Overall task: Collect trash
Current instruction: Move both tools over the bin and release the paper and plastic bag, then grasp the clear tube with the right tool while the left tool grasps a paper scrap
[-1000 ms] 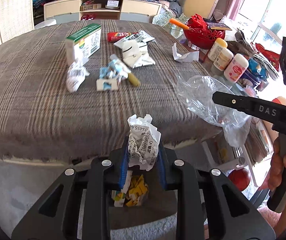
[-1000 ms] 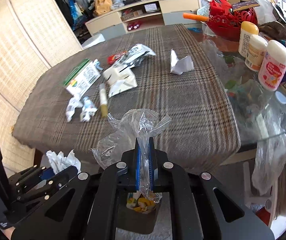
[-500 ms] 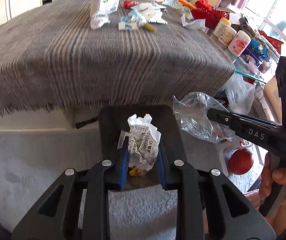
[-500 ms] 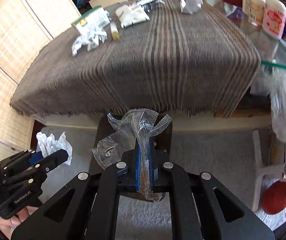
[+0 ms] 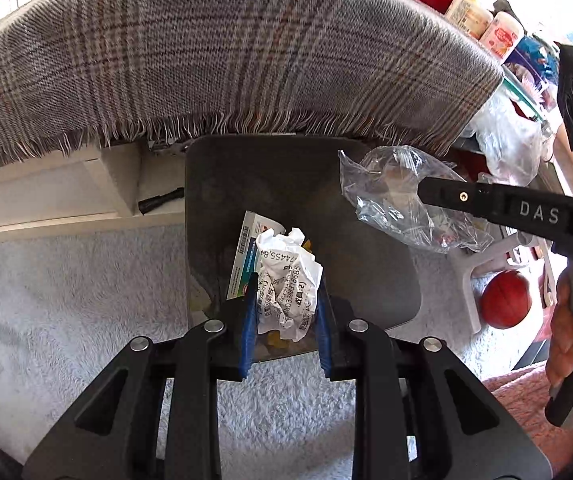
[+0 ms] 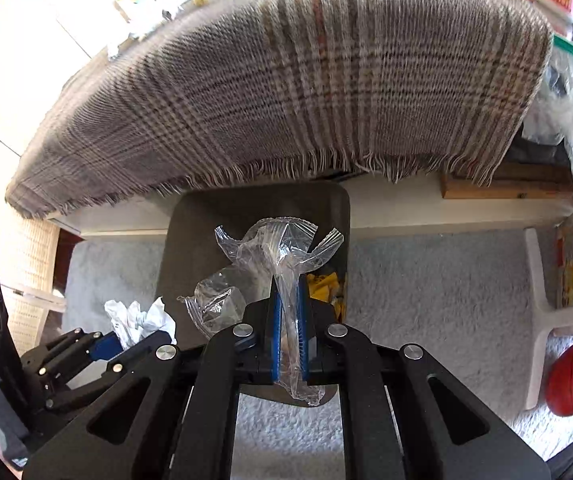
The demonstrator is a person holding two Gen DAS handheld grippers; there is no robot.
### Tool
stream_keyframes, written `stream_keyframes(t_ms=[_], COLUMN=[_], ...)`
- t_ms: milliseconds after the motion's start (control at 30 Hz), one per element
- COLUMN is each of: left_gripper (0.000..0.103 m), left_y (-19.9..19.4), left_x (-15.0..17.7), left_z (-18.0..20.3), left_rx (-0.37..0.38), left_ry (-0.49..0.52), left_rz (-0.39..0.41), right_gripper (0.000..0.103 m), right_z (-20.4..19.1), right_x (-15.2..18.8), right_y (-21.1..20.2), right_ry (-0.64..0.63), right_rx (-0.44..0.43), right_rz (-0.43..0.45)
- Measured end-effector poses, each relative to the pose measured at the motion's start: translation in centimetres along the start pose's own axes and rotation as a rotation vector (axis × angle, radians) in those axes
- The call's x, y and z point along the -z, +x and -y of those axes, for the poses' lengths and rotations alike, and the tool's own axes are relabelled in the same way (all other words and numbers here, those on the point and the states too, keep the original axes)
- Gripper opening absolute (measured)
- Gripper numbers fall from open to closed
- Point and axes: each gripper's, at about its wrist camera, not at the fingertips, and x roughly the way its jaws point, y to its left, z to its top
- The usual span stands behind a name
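Crumpled white paper (image 5: pixel 288 280), printed with black digits, is clamped between the blue pads of the left claw (image 5: pixel 286 312). Thin clear plastic film (image 6: pixel 282 256), creased and glossy, is pinched in the right claw (image 6: pixel 288 332), whose pads stand almost together on it. Both claws point steeply down over a dark, round-cornered bin (image 5: pixel 270 176) standing on a pale fluffy rug (image 5: pixel 66 300) just off the table's near edge. Inside the bin lie a printed carton (image 5: pixel 246 252) and yellow scraps (image 6: pixel 324 284). Grey plaid cloth (image 5: pixel 226 52) with a fringed hem overhangs the table's near edge above the bin. At the table's right corner stand bottles (image 5: pixel 498 34). A red ball (image 5: pixel 504 300) rests on the rug to the right, beside a white plastic leg (image 6: pixel 536 320).
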Motion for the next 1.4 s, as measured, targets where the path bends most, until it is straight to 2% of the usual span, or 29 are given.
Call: stream_keyframes(t_ms=[100,233,300,333,367,433,500,600,767,867,967,1133,1233,1400], left_gripper=[0.024,0.034,0.036,0.038,0.041,0.045,0.047,0.058,0.082,0.089,0.095,0.095,0.095,0.095], left_y=[0.3,0.4,0.5,0.4,0.4,0.3,0.2,-0.3,-1.4,-2.0,-2.7,-4.2,-5.2,-7.5], left_x=[-0.1,-0.2,-0.2,-0.2,-0.2,-0.2,-0.2,-0.3,-0.5,-0.8,-1.1,-1.8,-2.6,-5.7], left_z=[0.0,0.2,0.3,0.2,0.2,0.2,0.2,0.2,0.3,0.5,0.9,1.3,1.2,0.4], left_rx=[-0.005,-0.014,-0.014,-0.016,-0.017,-0.018,-0.02,-0.034,-0.055,-0.058,-0.062,-0.061,-0.05,-0.063], left_ry=[0.003,0.005,0.006,0.004,0.004,0.002,0.003,0.008,0.016,0.016,0.021,0.026,0.007,-0.015], left_rz=[-0.014,-0.017,-0.019,-0.02,-0.02,-0.02,-0.018,-0.007,0.034,0.056,0.074,0.113,0.118,0.129], right_gripper=[0.009,0.012,0.014,0.021,0.033,0.047,0.047,0.047,0.074,0.084,0.084,0.085,0.088,0.088], right_z=[-0.2,-0.7,-1.0,-0.9,-0.8,-0.8,-0.7,-0.5,0.2,0.7,1.3,1.8,1.6,1.1], right_x=[-0.2,-0.4,-0.5,-0.4,-0.4,-0.5,-0.6,-0.6,-0.8,-0.9,-1.3,-2.4,-3.3,-5.8], right_y=[0.6,1.2,1.5,1.5,1.4,1.4,1.0,0.7,-0.4,-1.2,-2.5,-5.5,-7.5,-10.4], right_ry=[0.001,-0.002,-0.004,0.003,0.007,0.014,0.016,0.022,0.04,0.056,0.081,0.103,0.097,0.064], right_rx=[-0.007,-0.005,0.002,0.008,0.01,0.002,0.005,0.017,0.042,0.047,0.033,0.01,0.013,0.033], right_rz=[-0.015,-0.032,-0.038,-0.027,-0.024,-0.017,-0.006,0.007,0.04,0.065,0.09,0.145,0.181,0.235])
